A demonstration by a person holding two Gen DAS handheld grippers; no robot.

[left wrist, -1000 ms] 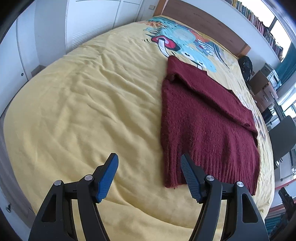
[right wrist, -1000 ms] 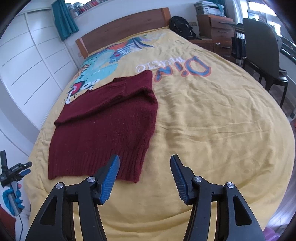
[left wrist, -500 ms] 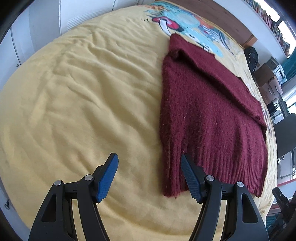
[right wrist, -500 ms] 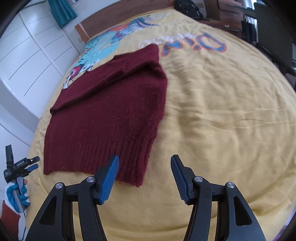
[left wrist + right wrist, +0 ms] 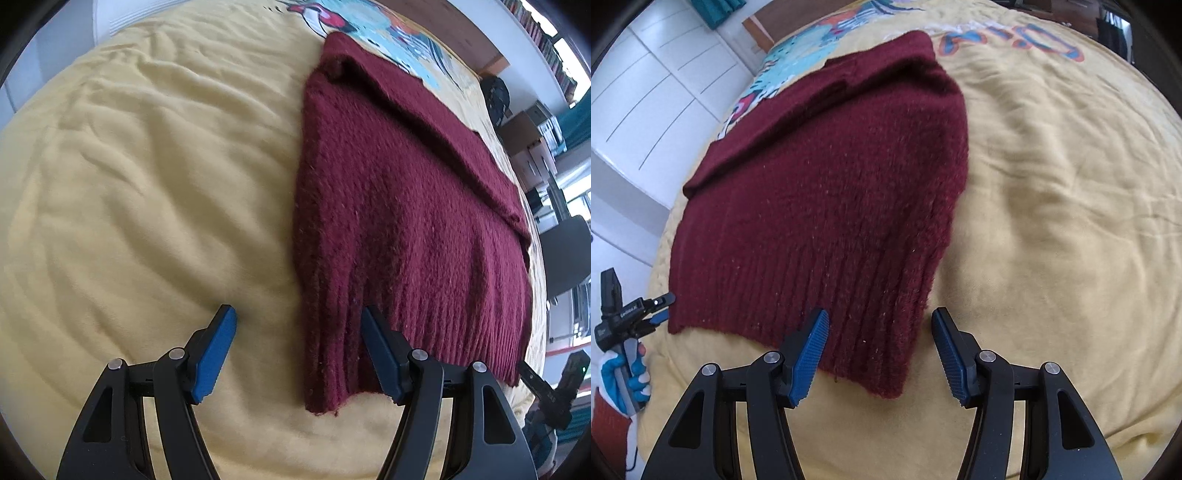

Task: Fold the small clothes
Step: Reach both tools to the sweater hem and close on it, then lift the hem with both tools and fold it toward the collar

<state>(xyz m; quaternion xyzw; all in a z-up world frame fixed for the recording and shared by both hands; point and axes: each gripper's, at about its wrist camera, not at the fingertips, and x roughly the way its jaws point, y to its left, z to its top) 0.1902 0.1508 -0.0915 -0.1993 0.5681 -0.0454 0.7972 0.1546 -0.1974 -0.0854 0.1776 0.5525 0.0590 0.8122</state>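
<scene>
A rumpled yellow bedspread (image 5: 147,177) fills both views, white cupboards (image 5: 653,92) beyond, and the maroon sweater (image 5: 827,206) lies flat on it — left gripper (image 5: 295,350) and right gripper (image 5: 879,350) both released, straddling its hem corners — sleeves folded out of sight.

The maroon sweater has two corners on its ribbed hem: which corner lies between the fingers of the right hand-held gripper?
The hem corner on the bare yellow bedspread side; the other lies near the left hand-held gripper. The right hand-held gripper is open.
</scene>
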